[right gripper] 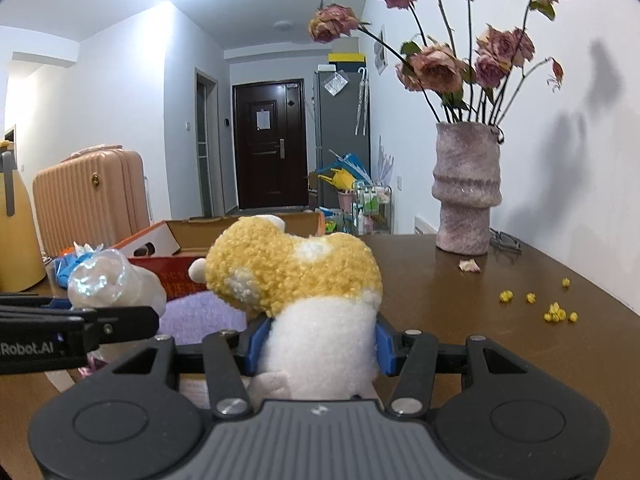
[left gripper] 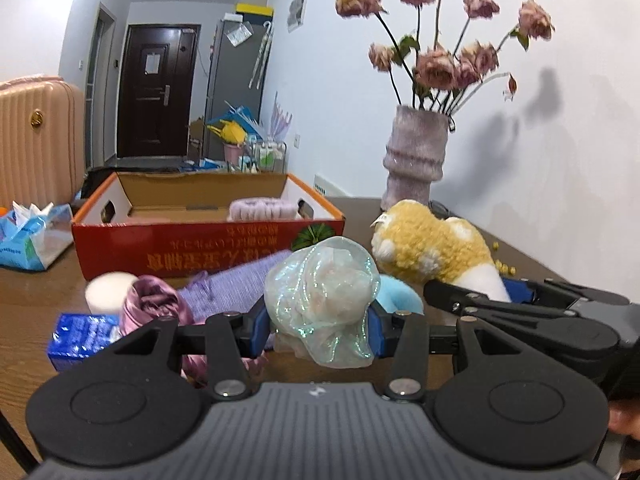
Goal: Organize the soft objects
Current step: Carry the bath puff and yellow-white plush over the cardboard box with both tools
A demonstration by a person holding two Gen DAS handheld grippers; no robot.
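Note:
In the left wrist view my left gripper (left gripper: 320, 328) is shut on a shimmery, see-through soft pouch (left gripper: 324, 296), its blue pads pressed into both sides, held above the brown table (left gripper: 40, 312). My right gripper (right gripper: 316, 344) is shut on the white lower part of a yellow and white plush toy (right gripper: 296, 272). The two grippers stand side by side, and each shows in the other's view: right gripper (left gripper: 476, 290), left gripper (right gripper: 120, 304). Behind them stands an open red and orange cardboard box (left gripper: 208, 240) with a fluffy lilac item (left gripper: 262, 208) inside.
On the table below lie a purple knitted cloth (left gripper: 236, 284), a satin pink scrunchie (left gripper: 152, 300), a white round pad (left gripper: 110, 290), a blue packet (left gripper: 80, 340) and a light blue soft thing (left gripper: 400, 292). A vase of flowers (right gripper: 466, 192) stands far right; a tissue pack (left gripper: 32, 240) lies left.

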